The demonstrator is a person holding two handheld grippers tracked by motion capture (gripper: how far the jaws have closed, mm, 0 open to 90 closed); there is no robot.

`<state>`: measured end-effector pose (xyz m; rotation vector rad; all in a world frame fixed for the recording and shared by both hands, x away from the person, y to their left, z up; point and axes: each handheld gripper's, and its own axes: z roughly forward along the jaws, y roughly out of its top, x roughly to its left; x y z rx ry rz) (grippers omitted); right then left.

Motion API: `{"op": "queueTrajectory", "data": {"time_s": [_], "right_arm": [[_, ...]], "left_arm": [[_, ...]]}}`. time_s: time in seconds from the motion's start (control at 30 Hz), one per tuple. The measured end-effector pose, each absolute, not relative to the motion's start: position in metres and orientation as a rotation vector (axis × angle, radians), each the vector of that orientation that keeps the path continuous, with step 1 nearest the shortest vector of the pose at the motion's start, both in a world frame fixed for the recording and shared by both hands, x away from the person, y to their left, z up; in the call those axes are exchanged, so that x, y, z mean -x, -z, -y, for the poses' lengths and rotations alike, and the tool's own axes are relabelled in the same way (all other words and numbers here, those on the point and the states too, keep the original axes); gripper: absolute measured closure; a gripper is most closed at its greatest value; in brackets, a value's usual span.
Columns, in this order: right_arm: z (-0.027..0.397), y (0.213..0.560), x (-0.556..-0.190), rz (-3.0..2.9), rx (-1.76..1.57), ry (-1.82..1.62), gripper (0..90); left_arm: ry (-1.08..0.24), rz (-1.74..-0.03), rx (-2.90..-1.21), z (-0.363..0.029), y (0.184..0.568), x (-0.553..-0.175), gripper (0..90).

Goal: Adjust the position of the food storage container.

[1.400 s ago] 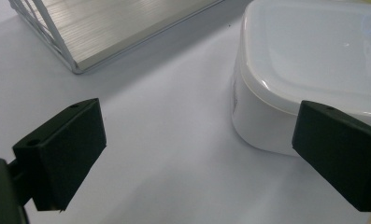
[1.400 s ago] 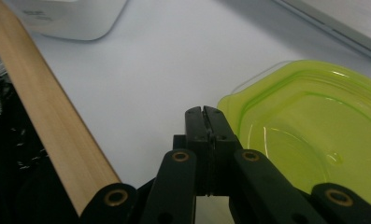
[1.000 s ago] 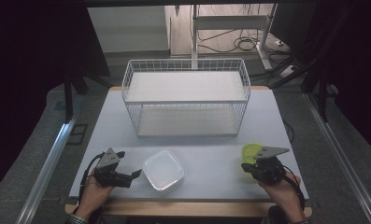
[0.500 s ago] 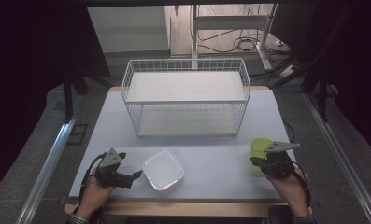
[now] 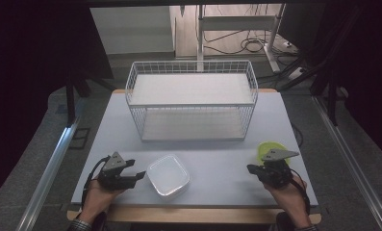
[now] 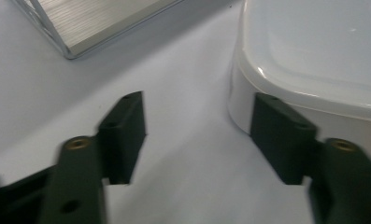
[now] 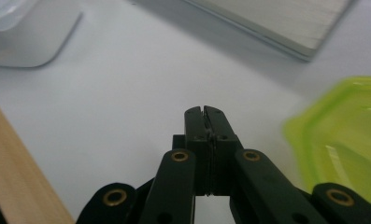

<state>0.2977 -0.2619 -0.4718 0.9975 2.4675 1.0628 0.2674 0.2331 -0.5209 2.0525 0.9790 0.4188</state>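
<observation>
High view, table centre as the dial. White wire basket (image 5: pixel 191 103) at 12 o'clock, two levels: an upper shelf and a lower slatted floor, both bare as far as can be seen. Its near corner also shows at the upper left of the left gripper view (image 6: pixel 80 23).

White lidded box (image 5: pixel 168 175) at about 7 o'clock, near the front edge, lid on; contents hidden. Left gripper (image 5: pixel 139 175) lies at 9 o'clock of the box, jaws pointing toward it. In the left gripper view the left gripper (image 6: pixel 197 135) has one jaw up against the rounded corner of the box (image 6: pixel 314 51); whether it touches cannot be told. The other jaw stands off over bare table (image 6: pixel 183 177). The jaws have just been closing and now stand about half apart, with nothing but table surface between them; no grip on the box.

Lime-green dish (image 5: pixel 270 150) at about 4 o'clock, nothing seen inside. Right gripper (image 5: pixel 251 169) sits just at its 6 o'clock, held in the person's hand. In the right gripper view the right gripper (image 7: pixel 205 112) has its jaws pressed flat together, empty, with the green dish (image 7: pixel 346 140) at 3 o'clock, apart from the tips.
</observation>
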Motion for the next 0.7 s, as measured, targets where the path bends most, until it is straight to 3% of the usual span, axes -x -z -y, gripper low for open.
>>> {"op": "queueTrajectory", "data": {"time_s": [0.13, 0.33, 0.7], "right_arm": [[0.244, 0.474, -0.294, -2.507, -0.953, -1.085, 89.0], [0.218, 0.48, -0.29, -2.578, -0.911, -1.137, 89.1], [0.162, 0.491, -0.275, -2.743, -0.809, -1.209, 87.9]], "left_arm": [[-0.383, -0.971, -2.071, -0.23, 0.522, -0.272, 60.4], [-0.348, -0.962, -2.099, -0.221, 0.522, -0.277, 76.0], [-0.335, -0.99, -2.138, -0.215, 0.523, -0.274, 79.5]]}}
